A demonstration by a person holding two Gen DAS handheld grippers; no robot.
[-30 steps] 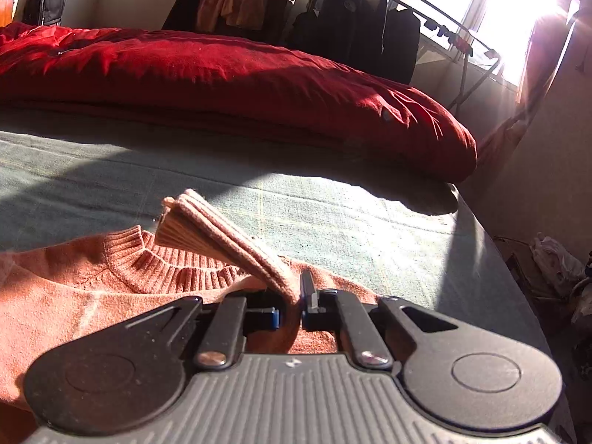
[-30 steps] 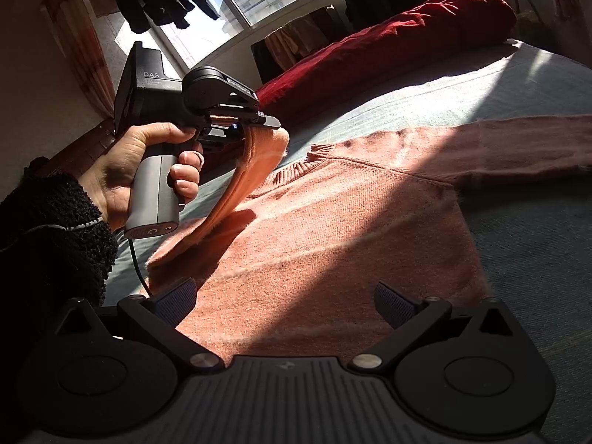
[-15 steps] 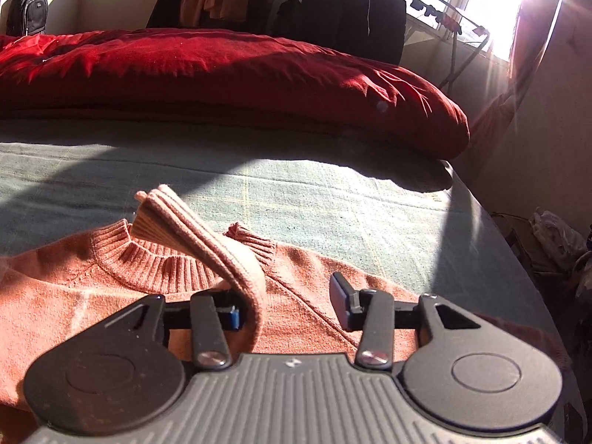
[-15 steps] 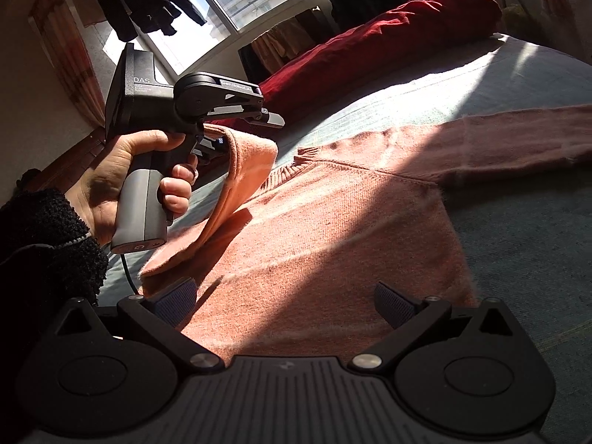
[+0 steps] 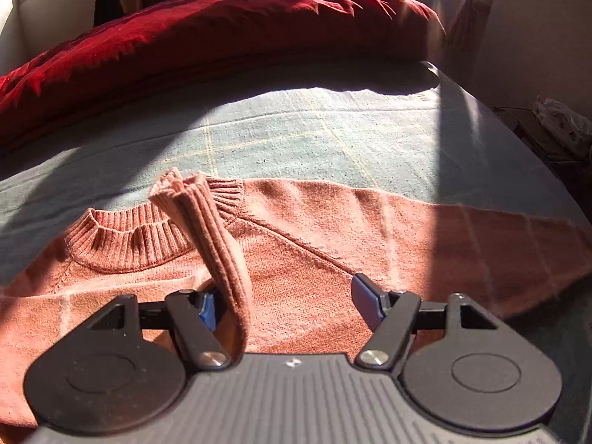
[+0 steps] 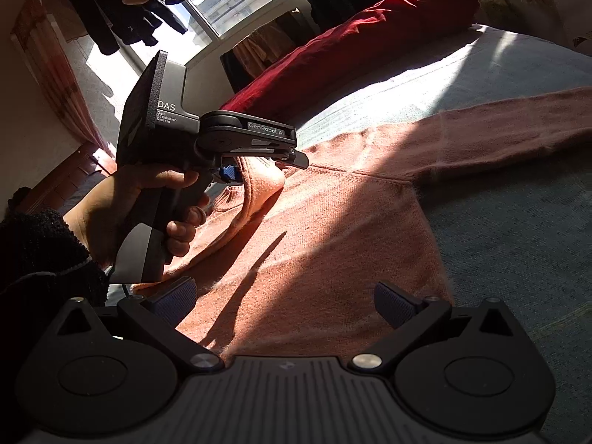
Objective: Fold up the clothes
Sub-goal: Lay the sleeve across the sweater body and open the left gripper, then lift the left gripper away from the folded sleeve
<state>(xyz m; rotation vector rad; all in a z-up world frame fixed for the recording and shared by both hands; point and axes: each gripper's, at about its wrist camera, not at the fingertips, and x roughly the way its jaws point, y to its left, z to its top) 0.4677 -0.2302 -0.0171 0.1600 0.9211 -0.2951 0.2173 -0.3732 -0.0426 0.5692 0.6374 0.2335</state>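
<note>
A salmon-pink knitted sweater (image 5: 318, 244) lies front up on the bed, its ribbed collar (image 5: 125, 240) toward the pillow end. One sleeve stretches out flat to the right (image 6: 499, 137). The other sleeve's ribbed cuff (image 5: 211, 236) stands up between the jaws of my left gripper (image 5: 285, 298), leaning on the left pad; the jaws are opening and the right pad is clear of it. In the right wrist view the left gripper (image 6: 264, 164) hovers over the sweater's chest with the folded-over sleeve (image 6: 259, 188) hanging from it. My right gripper (image 6: 285, 301) stands open above the sweater's hem, holding nothing.
The bed has a blue-green checked cover (image 5: 333, 137). A red duvet (image 5: 222, 33) is heaped along the far side. Dark clothes hang on a rack by the window (image 6: 122, 7). The bed's right edge drops to a cluttered floor (image 5: 555, 125).
My left gripper went from shut on the sleeve cuff to open. It carried the cuff over the sweater's chest, dipped lower and rolled. The right gripper stayed put.
</note>
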